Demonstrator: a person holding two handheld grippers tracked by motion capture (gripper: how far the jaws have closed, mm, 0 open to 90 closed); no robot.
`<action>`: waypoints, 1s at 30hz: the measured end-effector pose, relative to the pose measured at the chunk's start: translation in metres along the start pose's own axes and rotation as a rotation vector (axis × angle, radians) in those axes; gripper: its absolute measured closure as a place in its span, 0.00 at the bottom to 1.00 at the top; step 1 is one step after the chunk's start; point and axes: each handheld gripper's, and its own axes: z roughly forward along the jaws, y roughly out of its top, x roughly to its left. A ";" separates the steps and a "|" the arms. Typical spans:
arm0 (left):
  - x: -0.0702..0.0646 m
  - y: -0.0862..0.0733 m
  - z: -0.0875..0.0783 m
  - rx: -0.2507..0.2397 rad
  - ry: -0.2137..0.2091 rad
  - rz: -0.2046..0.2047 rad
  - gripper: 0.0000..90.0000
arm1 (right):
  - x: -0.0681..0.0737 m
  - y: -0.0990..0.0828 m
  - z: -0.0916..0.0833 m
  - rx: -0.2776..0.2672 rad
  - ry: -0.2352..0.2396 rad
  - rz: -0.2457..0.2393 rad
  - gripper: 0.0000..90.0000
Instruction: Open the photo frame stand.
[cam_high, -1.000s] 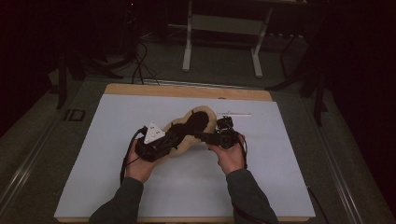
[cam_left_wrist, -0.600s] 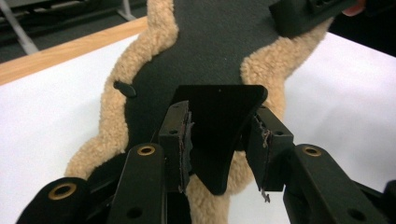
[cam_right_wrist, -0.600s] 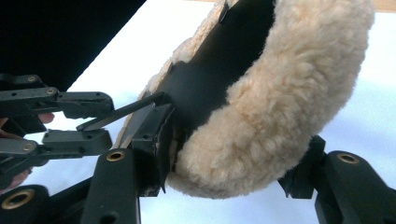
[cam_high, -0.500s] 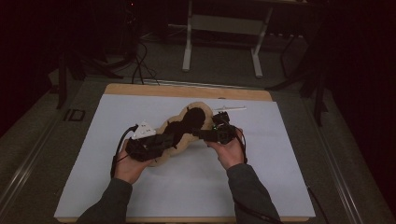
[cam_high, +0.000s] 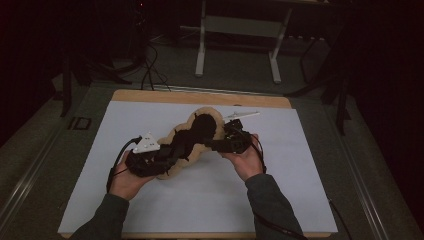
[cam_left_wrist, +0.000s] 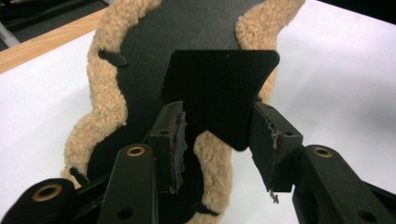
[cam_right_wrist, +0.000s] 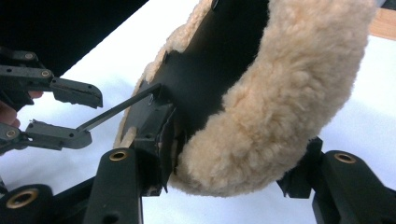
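as the fleece piece lies now: the tan fleece piece (cam_high: 175, 165) with its black inner face is tilted up off the white table cover (cam_high: 290, 200), near the middle of the table, and spans between your two grippers.
left gripper: your left gripper (cam_high: 172, 152) has just been opening its jaws. in the left gripper view the black flap (cam_left_wrist: 222, 93) that stands off the black face has its tip between the pads (cam_left_wrist: 170, 140), but they look eased off it rather than pinching, so read it as let go.
right gripper: your right gripper (cam_high: 212, 145) is clamped on the fleece rim. in the right gripper view one jaw sits against the black inner face and the other is behind the thick wool edge, with the rim squeezed between them.
done so far: judging from this, the piece is picked up and steadied at one side, and the flap has been raised clear of the black face.
left to do: nothing here shows the flap tucked, folded or fastened anywhere, and the piece is not laid back flat. whatever you mean to do with the flap looks unfinished.
how far along: mid-way at best, i'd say. you have one firm hold and one hold just given up.
watch for: with the right side alone carrying it, the piece may sag or swing toward the table.
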 end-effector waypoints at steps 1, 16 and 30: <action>0.001 -0.001 -0.001 0.004 -0.008 0.003 0.63 | 0.000 0.000 0.000 0.003 0.001 -0.005 0.51; 0.019 -0.010 -0.027 -0.002 0.008 -0.006 0.61 | 0.006 0.005 -0.003 0.030 0.006 -0.100 0.51; 0.039 -0.008 -0.033 0.014 0.043 -0.044 0.62 | 0.018 0.012 -0.007 0.054 0.010 -0.222 0.53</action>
